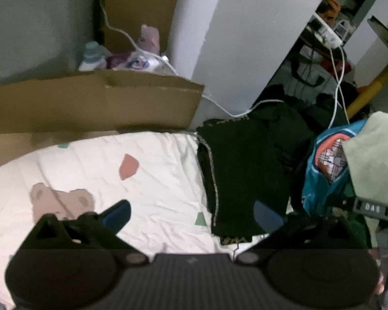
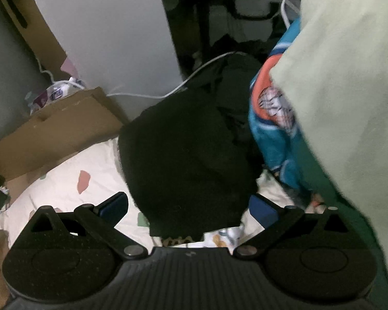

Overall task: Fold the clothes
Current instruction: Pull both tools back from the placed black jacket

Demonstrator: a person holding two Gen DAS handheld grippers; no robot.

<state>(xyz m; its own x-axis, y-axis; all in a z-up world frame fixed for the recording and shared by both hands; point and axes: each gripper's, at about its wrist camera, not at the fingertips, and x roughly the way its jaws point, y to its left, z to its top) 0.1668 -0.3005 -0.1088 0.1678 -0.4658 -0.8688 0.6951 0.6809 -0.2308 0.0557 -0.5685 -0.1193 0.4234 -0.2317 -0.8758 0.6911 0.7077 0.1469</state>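
Black fabric fills the middle of both views: a dark garment point(image 1: 235, 175) lies flat on our bed's cream sheet point(image 1: 147, 180), which is printed with a bear and small coloured shapes. In the left wrist view a pale line of stitching runs down the garment's left edge, and its near hem sits between our claw's fingers.

Our left claw point(image 1: 192, 213) hovers above the bed with its blue-padded fingers point(image 1: 117, 214) spread wide, holding nothing. Our right claw point(image 2: 188, 206) is likewise released, its blue pads on either side of the same dark garment point(image 2: 188, 160) without closing on it.

To the right, a teal cloth with an orange patch point(image 1: 323, 170) hangs just beside the black piece, and a pale green cloth point(image 2: 349, 90) drapes close in front of the right camera, covering much of that side.

Behind the bed stands brown cardboard point(image 1: 95, 103), a white panel point(image 1: 245, 38), and a white cable point(image 1: 219, 103) trailing across to the dark pile.
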